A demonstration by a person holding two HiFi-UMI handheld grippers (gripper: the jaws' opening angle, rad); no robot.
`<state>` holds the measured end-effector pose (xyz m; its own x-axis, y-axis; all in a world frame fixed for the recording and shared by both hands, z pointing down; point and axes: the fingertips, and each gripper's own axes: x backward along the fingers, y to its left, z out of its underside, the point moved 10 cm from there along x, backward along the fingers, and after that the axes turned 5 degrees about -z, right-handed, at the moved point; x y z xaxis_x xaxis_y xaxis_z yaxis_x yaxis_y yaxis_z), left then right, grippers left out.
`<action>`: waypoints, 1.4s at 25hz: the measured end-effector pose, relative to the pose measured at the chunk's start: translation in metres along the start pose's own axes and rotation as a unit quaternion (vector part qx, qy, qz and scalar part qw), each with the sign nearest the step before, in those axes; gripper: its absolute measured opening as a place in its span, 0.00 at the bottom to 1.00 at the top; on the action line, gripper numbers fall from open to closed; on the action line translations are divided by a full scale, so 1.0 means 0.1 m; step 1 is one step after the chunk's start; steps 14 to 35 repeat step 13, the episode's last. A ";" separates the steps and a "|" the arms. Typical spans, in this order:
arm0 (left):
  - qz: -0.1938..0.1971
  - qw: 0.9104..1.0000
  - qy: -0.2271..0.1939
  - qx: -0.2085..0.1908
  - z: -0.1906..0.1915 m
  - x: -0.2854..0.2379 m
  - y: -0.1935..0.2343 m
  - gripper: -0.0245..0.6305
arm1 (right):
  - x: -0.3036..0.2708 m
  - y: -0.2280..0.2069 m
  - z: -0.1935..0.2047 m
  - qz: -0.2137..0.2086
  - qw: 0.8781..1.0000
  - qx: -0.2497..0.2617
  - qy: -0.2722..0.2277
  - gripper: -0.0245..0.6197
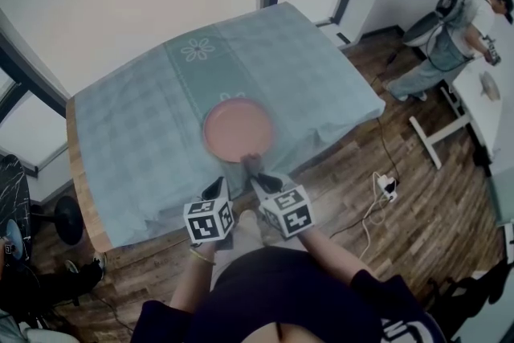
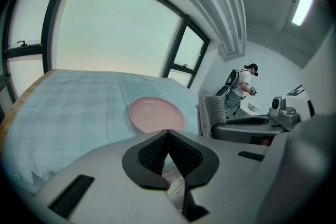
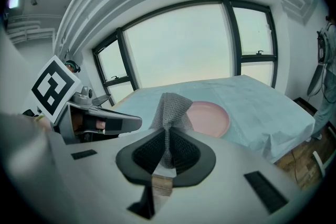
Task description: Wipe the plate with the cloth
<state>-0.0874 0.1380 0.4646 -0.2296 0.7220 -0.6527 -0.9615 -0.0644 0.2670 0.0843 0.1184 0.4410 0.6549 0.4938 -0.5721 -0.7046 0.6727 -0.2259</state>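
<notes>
Here, in the head view, the pink plate (image 1: 238, 129) sits at the frame's centre on the blue-green tablecloth (image 1: 136, 132), with my left gripper (image 1: 215, 189) and right gripper (image 1: 254, 169) just below it. In the left gripper view, my jaws are pressed together on nothing, and the grey cloth (image 2: 211, 113) hangs right of the plate. In the right gripper view, my jaws pinch the cloth at mid-frame, with the plate behind it.
</notes>
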 end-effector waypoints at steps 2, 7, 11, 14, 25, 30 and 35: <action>-0.001 1.000 -0.002 0.002 0.01 0.02 -0.03 0.06 | 0.04 0.01 0.00 -0.001 1.000 0.001 0.000 0.09; 0.000 1.000 -0.004 0.001 0.03 0.05 -0.10 0.06 | 0.12 0.02 0.03 -0.001 1.000 -0.003 -0.006 0.09; 0.000 1.000 -0.007 0.001 0.04 0.07 -0.12 0.06 | 0.14 0.03 0.06 -0.001 1.000 -0.005 -0.006 0.09; 0.000 1.000 -0.009 0.002 0.05 0.08 -0.13 0.06 | 0.14 0.02 0.07 0.001 1.000 0.000 -0.004 0.09; 0.000 1.000 -0.009 0.002 0.05 0.08 -0.13 0.06 | 0.14 0.02 0.07 0.001 1.000 0.000 -0.004 0.09; 0.000 1.000 -0.009 0.002 0.05 0.08 -0.13 0.06 | 0.14 0.02 0.07 0.001 1.000 0.000 -0.004 0.09; 0.000 1.000 -0.009 0.002 0.05 0.08 -0.13 0.06 | 0.14 0.02 0.07 0.001 1.000 0.000 -0.004 0.09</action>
